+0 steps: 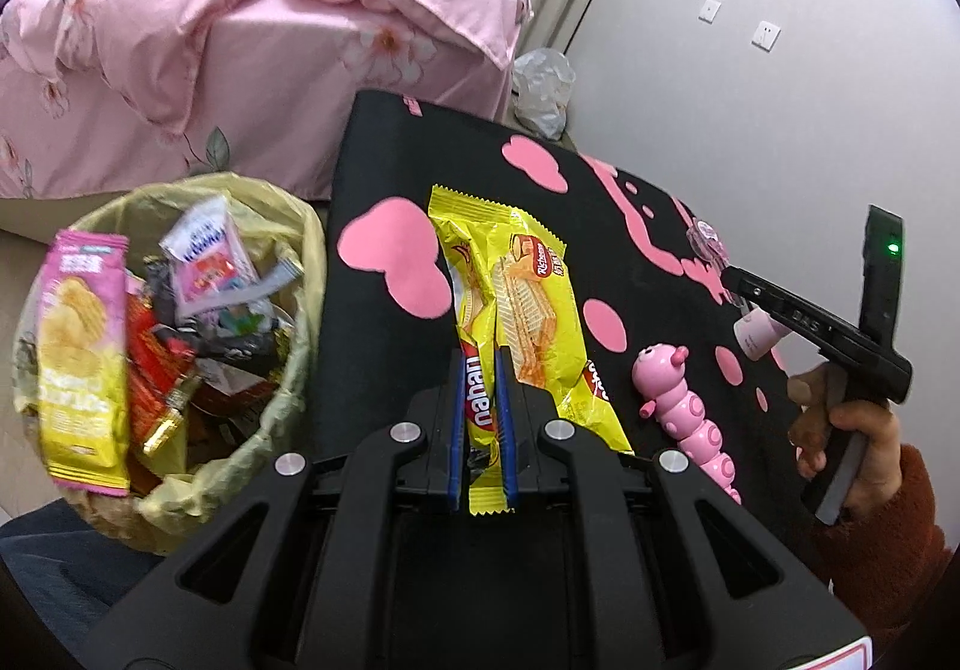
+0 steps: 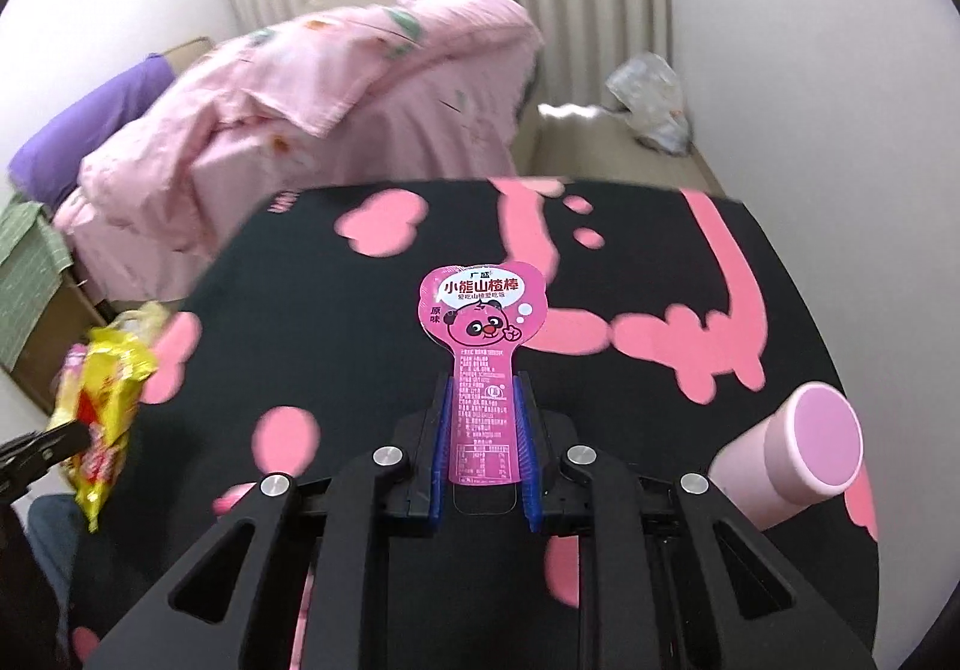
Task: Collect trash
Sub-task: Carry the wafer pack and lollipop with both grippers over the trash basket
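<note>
The left gripper (image 1: 483,400) is pinching a yellow wafer wrapper (image 1: 510,298), its blue jaws drawn nearly together on the wrapper's near end, the rest of the pack fanning up through the middle of the left wrist view above the black tabletop. The lined trash bin (image 1: 180,346) is sitting at the lower left of that view, just off the table's edge, already crowded with a pink chip bag (image 1: 84,358) and other packets. To do this well, I'd say the person should be carrying the wrapper leftward until it hangs fully over the bin's mouth before letting the jaws part, since the long floppy pack could catch on the rim or slide off the heaped packets.

The right gripper (image 2: 483,424) is clamping a pink hawthorn-stick wrapper (image 2: 483,334) by its narrow stem, jaws closed snugly on it, the rounded cartoon head standing up at the centre of the right wrist view. It looks bound for the bin next.

Lying on the table (image 1: 384,141), black with pink blotches, are a pink caterpillar toy (image 1: 678,400) at the lower right of the left view and a pink cylinder (image 2: 792,454) on its side at the right of the right view; neither reads as trash. Beyond, a bed with a pink floral quilt (image 1: 240,9) is filling the upper left, with pleated curtains and a pale wall behind, and a crumpled plastic bag (image 1: 540,87) on the floor beside the bed.
</note>
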